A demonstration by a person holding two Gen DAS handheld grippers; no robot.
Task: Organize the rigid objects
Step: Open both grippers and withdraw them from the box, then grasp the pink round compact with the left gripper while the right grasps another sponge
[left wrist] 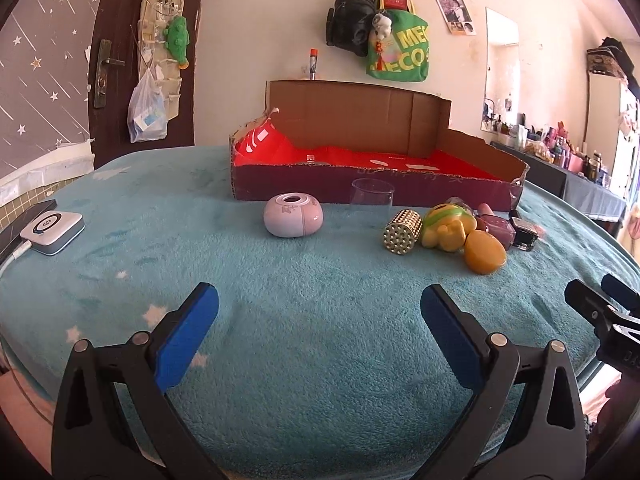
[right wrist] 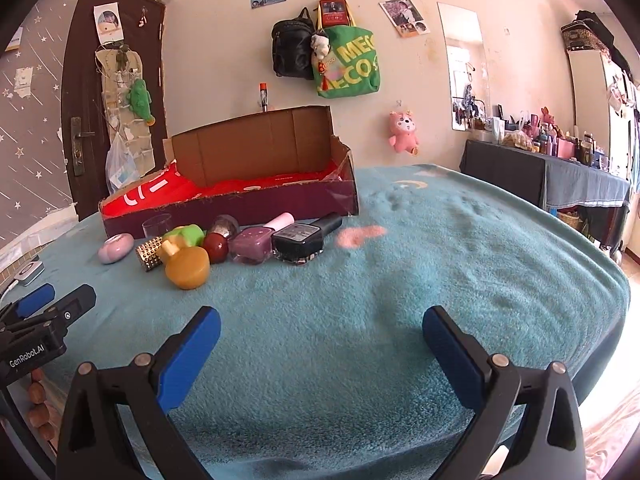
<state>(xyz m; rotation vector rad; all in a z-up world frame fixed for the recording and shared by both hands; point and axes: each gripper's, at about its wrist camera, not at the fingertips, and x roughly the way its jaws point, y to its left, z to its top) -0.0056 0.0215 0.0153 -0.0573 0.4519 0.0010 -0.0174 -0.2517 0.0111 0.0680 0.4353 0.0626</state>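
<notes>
A cardboard box [left wrist: 360, 190] with a red lining [right wrist: 228, 204] stands at the back of the teal blanket. In front of it lie a pink round case [left wrist: 293, 221], a clear glass [left wrist: 372, 196], a gold studded cylinder [left wrist: 402, 232], a yellow-green toy [left wrist: 444, 226], an amber bottle [right wrist: 188, 268], a purple nail polish bottle [right wrist: 256, 244], a dark red ball [right wrist: 215, 246] and a black bottle [right wrist: 300, 240]. My left gripper [left wrist: 320, 316] is open and empty, short of the objects. My right gripper [right wrist: 322, 336] is open and empty, to the right of them.
A white square device [left wrist: 52, 232] with a cable lies at the blanket's left edge. The teal blanket [right wrist: 460, 248] stretches to the right of the box. A dark side table [right wrist: 540, 172] crowded with bottles stands at the far right.
</notes>
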